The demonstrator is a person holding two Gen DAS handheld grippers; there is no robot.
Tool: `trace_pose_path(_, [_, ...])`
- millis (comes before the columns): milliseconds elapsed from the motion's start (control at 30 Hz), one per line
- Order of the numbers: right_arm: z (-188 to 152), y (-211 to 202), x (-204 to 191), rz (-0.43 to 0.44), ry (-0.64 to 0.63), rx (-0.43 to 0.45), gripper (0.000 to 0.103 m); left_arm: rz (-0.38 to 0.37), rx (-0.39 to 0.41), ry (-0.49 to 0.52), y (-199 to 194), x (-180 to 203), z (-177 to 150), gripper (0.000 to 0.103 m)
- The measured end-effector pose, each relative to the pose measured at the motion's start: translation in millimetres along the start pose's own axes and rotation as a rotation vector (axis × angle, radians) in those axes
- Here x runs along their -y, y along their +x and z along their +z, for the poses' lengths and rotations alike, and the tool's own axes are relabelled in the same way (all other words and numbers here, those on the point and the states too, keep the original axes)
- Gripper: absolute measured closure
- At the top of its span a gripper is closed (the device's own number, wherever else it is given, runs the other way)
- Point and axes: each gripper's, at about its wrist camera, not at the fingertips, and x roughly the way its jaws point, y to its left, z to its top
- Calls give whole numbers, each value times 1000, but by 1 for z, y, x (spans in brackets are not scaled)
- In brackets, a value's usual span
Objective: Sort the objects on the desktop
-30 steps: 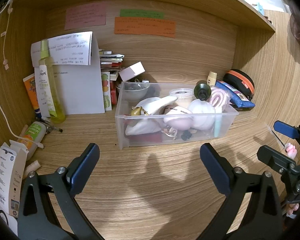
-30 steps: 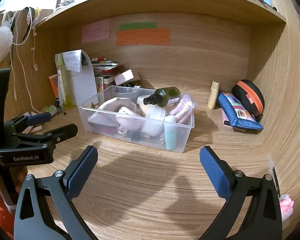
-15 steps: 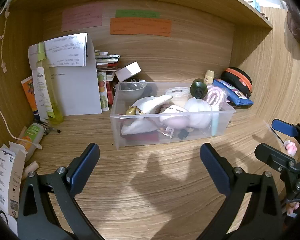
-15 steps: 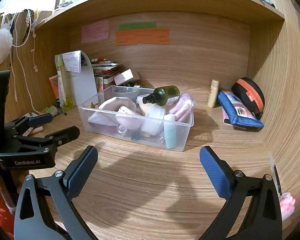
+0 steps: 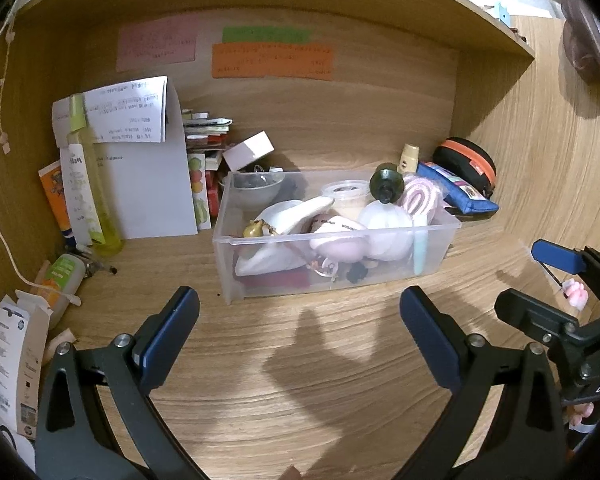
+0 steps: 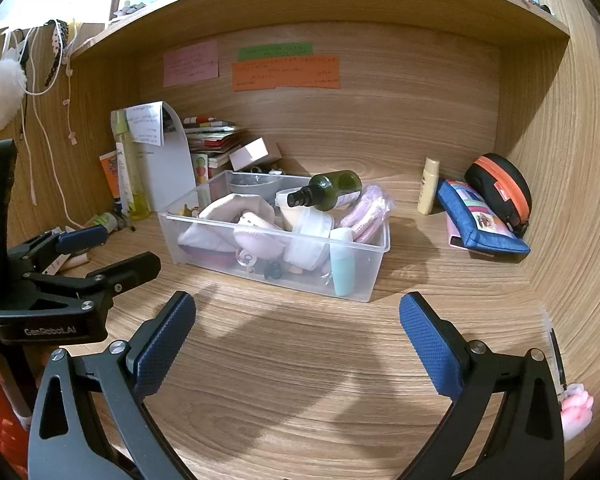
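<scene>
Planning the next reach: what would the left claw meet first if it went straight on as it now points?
Probably the clear plastic bin: its near wall lies ahead of the open left claw, with bare desk between. Depth is unclear.

Bare desk [image 6: 284,360] fronts the crammed bin [image 6: 352,248].

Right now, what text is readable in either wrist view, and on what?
"GenRobot.AI": body of the left gripper, seen in the right wrist view.
"DAS", cut off at the frame edge: body of the right gripper, seen in the left wrist view.
Wall notes, folded paper, white carton, bottle labels: too blurred or small to read.
</scene>
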Motion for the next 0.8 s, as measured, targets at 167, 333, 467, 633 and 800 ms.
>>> trace_pose_path(167, [1,1,-1,2,2,1,1,8,14,-26,-3,-5,3,1])
trace_pose_path(333, [2,1,-1,9,4,1,1,-43,-11,-48,-1,-11,5,1])
trace_pose_path(467, [1,1,-2,8,6,0,1,-24,-6,-44,-1,-10,4,1])
trace_pose_path(633, [1,1,-1,8,7,1,1,-26,1,-44,0,-10,4,1])
trace_pose_path(800, [1,2,0,8,16,-3,1,-17,10,-34,-2,-9,4,1])
